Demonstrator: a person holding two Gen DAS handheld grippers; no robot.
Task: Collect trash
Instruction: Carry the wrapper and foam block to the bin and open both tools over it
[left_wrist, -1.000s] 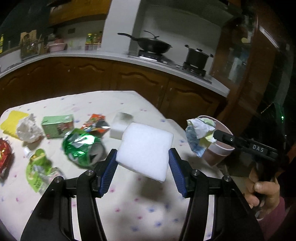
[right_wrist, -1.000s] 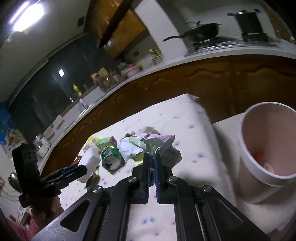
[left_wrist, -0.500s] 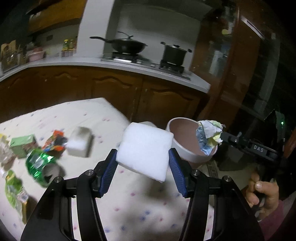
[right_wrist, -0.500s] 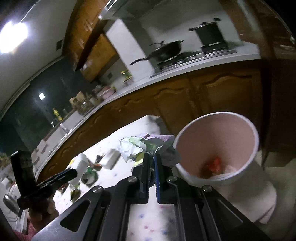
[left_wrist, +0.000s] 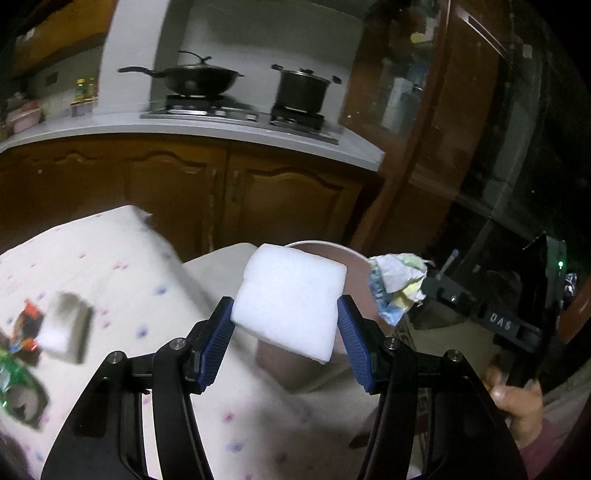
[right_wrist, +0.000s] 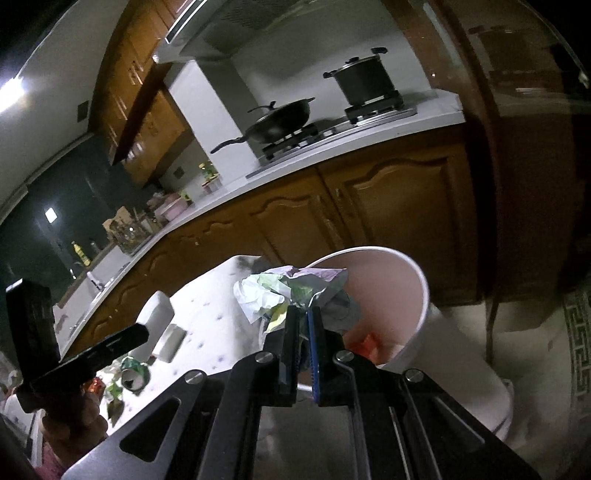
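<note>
Left gripper (left_wrist: 286, 317) clamps a foam block (left_wrist: 290, 301); right gripper (right_wrist: 303, 314) pinches crumpled paper (right_wrist: 291, 290). Only its view shows red trash (right_wrist: 364, 345) inside the bin (right_wrist: 421, 291).

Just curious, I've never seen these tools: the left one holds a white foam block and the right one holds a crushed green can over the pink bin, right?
Not quite. The right gripper holds a crumpled wad of paper and wrappers, not a can, at the rim of the round pink bin; the right wrist view shows it. The left gripper does hold the white foam block.
</note>
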